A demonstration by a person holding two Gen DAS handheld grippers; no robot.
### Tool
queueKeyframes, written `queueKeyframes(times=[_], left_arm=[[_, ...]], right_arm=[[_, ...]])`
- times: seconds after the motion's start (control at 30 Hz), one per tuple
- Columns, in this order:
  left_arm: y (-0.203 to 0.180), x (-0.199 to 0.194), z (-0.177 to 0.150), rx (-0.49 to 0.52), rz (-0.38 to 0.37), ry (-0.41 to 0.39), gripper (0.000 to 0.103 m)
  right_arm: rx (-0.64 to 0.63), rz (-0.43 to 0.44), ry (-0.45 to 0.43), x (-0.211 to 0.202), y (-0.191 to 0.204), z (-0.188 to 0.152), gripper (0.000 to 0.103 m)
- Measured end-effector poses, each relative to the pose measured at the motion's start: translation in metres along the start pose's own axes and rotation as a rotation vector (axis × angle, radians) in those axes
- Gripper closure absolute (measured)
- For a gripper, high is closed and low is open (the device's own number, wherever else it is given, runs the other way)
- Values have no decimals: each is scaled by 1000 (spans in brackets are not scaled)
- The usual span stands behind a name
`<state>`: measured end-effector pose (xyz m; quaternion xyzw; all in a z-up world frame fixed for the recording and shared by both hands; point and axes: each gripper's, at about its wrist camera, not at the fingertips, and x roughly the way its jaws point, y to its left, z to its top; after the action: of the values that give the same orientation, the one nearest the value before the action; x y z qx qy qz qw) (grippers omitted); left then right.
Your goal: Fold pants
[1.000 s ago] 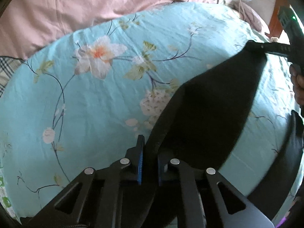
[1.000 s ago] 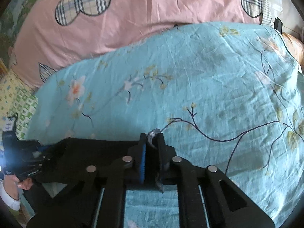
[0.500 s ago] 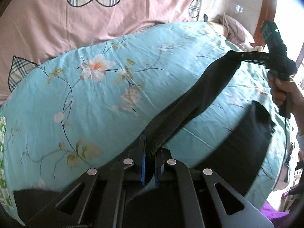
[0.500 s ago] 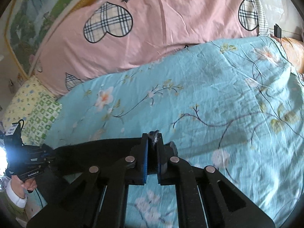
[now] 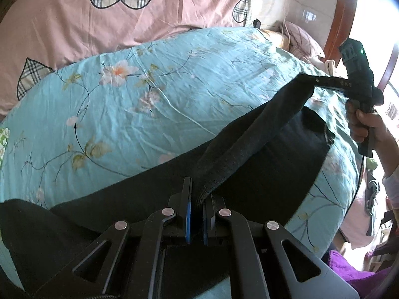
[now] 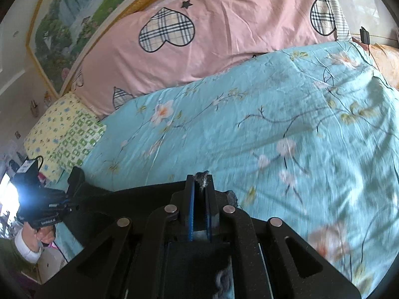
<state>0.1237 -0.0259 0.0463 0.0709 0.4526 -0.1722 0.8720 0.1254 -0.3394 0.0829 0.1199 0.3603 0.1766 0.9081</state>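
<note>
- Black pants (image 5: 261, 164) spread across the near part of the bed, long axis running along the bed's near edge, from the left gripper toward the right gripper.
- One edge of the pants lifted off the bed as a taut band between the two grippers; the rest lies flat on the sheet below it.
- Left gripper (image 5: 197, 214): jaws clamped on a bunched fold of the pants, blue pads pressing the cloth.
- Right gripper (image 6: 200, 199): jaws pinched on the pants edge, a frayed grey tuft poking out past the tips.
- In the left wrist view the right gripper (image 5: 305, 79) holds the far end of the band near the bed's right edge; right hand (image 5: 366, 127) grips its handle.
- Left hand (image 6: 43, 235) visible on the other handle; white lettering on that tool body, too small to read.
- Teal floral sheet (image 6: 274, 114) carries the pants.
- Pink cover with plaid hearts (image 6: 224, 25) along the bed's far edge.
- Yellow-green patterned pillow (image 6: 64, 137) at the far left corner.
- Framed landscape picture (image 6: 82, 5) on the wall behind.
</note>
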Motion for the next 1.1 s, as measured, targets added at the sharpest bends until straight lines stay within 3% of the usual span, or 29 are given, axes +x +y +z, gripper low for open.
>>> queueKeyframes(times=[0.57, 0.83, 0.97, 1.1], left_arm=[[-34, -10, -48, 37, -14, -4, 98], [-44, 17, -71, 63, 9, 47, 95], [-46, 16, -76, 61, -6, 38, 78], [-49, 10, -79, 52, -27, 20, 56]], right_arm=[[-14, 11, -43, -52, 2, -61, 95], [-59, -67, 8, -49, 3, -85, 95], [-79, -110, 40, -48, 5, -93, 93], [-65, -140, 43, -54, 5, -98, 82]])
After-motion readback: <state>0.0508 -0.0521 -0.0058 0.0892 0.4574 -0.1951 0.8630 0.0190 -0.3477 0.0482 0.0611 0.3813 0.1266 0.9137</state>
